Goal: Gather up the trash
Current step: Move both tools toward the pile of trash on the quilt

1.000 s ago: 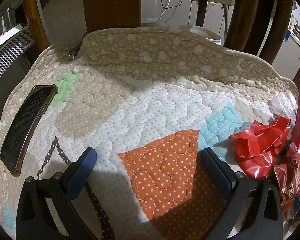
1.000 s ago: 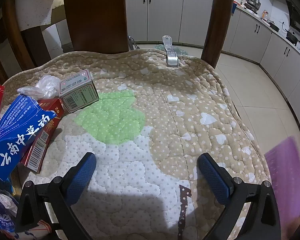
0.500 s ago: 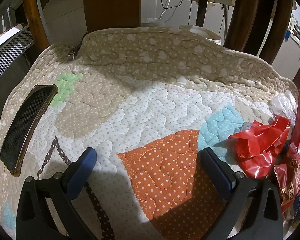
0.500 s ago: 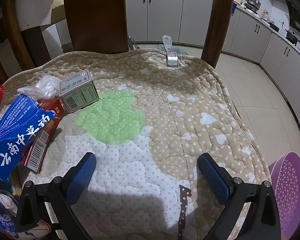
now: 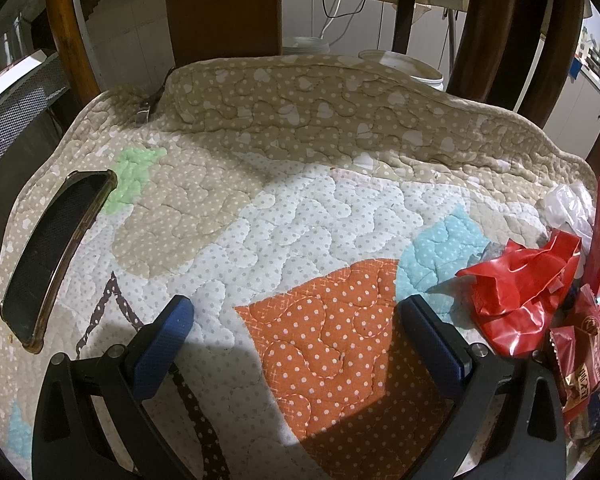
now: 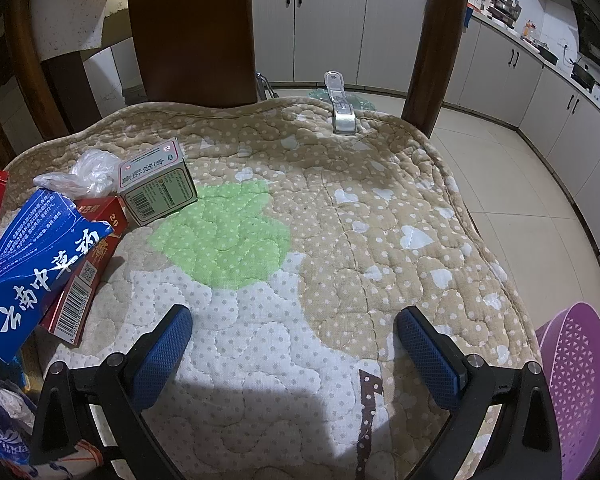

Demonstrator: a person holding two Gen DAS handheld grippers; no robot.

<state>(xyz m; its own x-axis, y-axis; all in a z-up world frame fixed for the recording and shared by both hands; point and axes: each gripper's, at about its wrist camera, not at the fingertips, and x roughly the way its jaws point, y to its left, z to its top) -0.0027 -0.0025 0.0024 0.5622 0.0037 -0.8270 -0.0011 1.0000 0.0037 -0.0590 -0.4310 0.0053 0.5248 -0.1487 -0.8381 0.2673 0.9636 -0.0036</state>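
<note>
In the left wrist view, the left gripper (image 5: pixel 296 320) hangs low over the quilt (image 5: pixel 300 216), with its jaws spread wide and nothing between them. The trash lies to the right of the quilt's orange patch (image 5: pixel 340 340): a crumpled red wrapper (image 5: pixel 516 288), a white plastic bag (image 5: pixel 568 208) behind it, and more red packets at the edge of the view. A dark phone (image 5: pixel 56 256) lies far to the left of the orange patch; it does not look like trash. In the right wrist view, the right gripper (image 6: pixel 294 344) also has its jaws spread wide and empty. Here the trash sits to the left of the quilt's green patch (image 6: pixel 224 236): a small grey box (image 6: pixel 156 182) touching its edge, a blue carton (image 6: pixel 32 272) on top of a red box (image 6: pixel 84 272), and the plastic bag behind. A purple basket (image 6: pixel 576 384) stands on the floor, far right of the green patch. No piece seems picked up yet, so this looks like the start. Next, a gripper likely has to reach sideways to the pile and pinch one piece.
</note>
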